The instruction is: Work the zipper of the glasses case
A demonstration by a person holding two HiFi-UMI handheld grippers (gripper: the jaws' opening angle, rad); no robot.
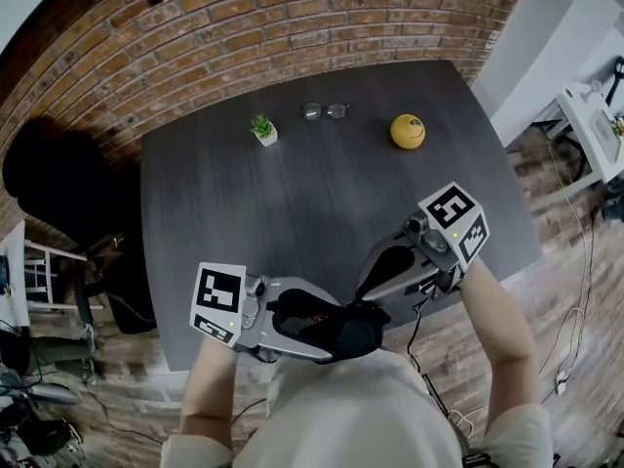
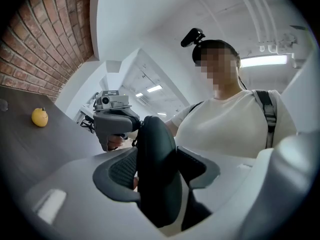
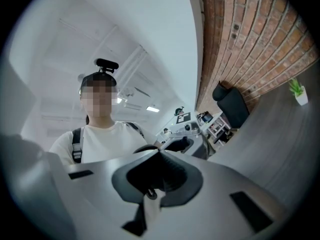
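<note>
Head view: gripper (image 1: 314, 328) (half-open) on case (image 1: 353, 335)

No legible text (nor numbers) anywhere

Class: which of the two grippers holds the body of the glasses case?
The left gripper: its jaws clamp the dark glasses case; the right gripper pinches only the zipper pull.
</note>
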